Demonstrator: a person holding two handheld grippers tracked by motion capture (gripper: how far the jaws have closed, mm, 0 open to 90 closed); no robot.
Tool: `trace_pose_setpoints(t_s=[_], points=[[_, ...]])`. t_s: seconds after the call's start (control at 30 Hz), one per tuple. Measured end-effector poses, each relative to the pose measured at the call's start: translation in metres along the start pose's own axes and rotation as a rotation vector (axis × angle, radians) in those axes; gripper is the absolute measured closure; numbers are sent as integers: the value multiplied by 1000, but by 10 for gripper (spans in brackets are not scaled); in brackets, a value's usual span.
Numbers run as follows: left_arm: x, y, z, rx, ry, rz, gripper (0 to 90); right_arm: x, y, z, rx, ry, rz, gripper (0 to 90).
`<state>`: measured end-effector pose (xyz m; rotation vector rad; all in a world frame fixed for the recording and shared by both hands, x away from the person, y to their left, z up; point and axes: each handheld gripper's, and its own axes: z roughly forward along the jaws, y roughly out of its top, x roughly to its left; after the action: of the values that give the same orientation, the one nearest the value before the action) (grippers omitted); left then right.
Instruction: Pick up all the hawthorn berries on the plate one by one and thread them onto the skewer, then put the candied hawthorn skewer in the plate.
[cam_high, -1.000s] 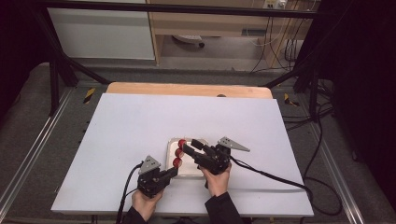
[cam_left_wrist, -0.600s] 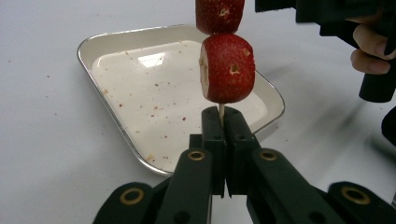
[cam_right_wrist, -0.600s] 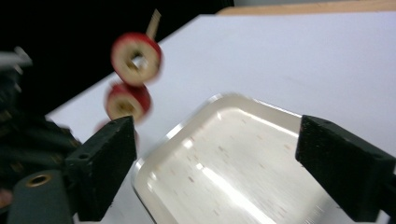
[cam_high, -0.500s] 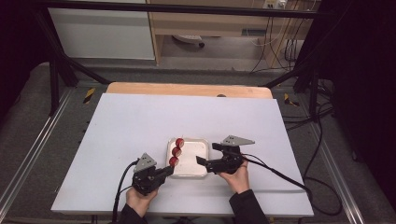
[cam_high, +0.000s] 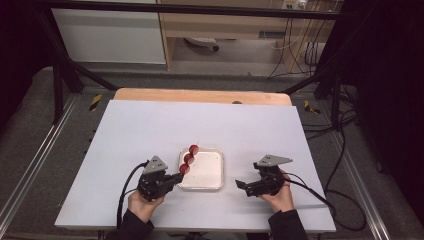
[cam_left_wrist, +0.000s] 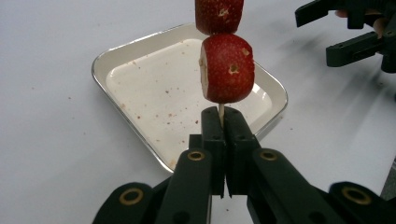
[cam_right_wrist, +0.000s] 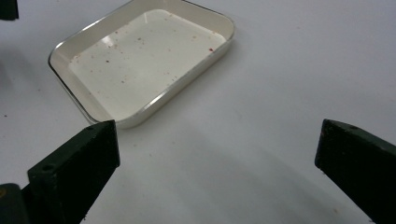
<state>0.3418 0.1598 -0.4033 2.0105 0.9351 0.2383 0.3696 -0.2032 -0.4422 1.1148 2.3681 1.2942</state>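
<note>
A white table (cam_high: 150, 130) carried a shallow cream tray (cam_high: 212, 176), speckled red inside. The right gripper (cam_high: 245, 184) sat to the tray's right, jaws spread wide and holding nothing. The left gripper (cam_high: 176, 178) had its jaws clamped on a thin wooden skewer (cam_left_wrist: 221, 110), whose three red fruit slices (cam_high: 188, 158) stood above the tray's left edge.

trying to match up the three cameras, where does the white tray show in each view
High view: the white tray lies low centre, between the left gripper and right gripper.
Left gripper view: centre, behind the shut jaws and the skewer of red pieces.
Right gripper view: upper left.
Shared landmark: the tray's red-speckled floor.
</note>
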Motion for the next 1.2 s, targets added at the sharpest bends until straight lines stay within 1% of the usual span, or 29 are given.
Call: trace_pose_setpoints(t_s=[0.07, 0.17, 0.2, 0.3, 0.37, 0.4, 0.5, 0.57, 0.63, 0.7, 0.8, 0.87, 0.93, 0.97, 1.0, 1.07, 1.13, 1.2], points=[[1, 7, 1, 18, 7, 14, 881, -5, -4, -5, 6, -14, -3, 5], [3, 16, 3, 38, 9, 33, 880, -12, -12, -11, -11, -18, 26, 4], [3, 18, 4, 43, 11, 36, 880, -15, -14, -13, -20, -27, 21, 5], [4, 25, 10, 68, 22, 58, 880, -19, -19, -18, -22, -40, 21, 5], [5, 29, 14, 80, 32, 60, 880, -21, -22, -22, -33, -39, 25, 4], [6, 30, 17, 87, 28, 55, 880, -22, -24, -23, -38, -37, 29, 4], [7, 35, 26, 122, 33, 60, 880, -24, -27, -25, -32, -44, 37, 4], [7, 36, 33, 139, 40, 63, 880, -25, -28, -25, -27, -43, 40, 4], [9, 37, 39, 156, 47, 56, 880, -25, -28, -25, -24, -42, 37, 4], [12, 38, 44, 179, 49, 39, 880, -24, -29, -25, -25, -42, 34, 4], [13, 36, 52, 217, 64, 34, 880, -24, -29, -25, -24, -40, 32, 4], [13, 33, 56, 231, 66, 35, 880, -24, -29, -26, -27, -35, 33, 4], [11, 32, 61, 265, 75, 39, 880, -24, -30, -27, -29, -37, 37, 4], [10, 32, 62, 273, 78, 40, 880, -25, -29, -28, -35, -36, 36, 3], [10, 31, 63, 285, 81, 45, 880, -25, -29, -29, -39, -36, 44, 3], [9, 32, 66, 306, 88, 42, 880, -25, -30, -31, -50, -31, 52, 4], [9, 31, 68, 328, 109, 39, 880, -26, -30, -32, -55, -33, 49, 4], [8, 31, 70, 349, 123, 46, 880, -27, -30, -32, -53, -34, 48, 4]])
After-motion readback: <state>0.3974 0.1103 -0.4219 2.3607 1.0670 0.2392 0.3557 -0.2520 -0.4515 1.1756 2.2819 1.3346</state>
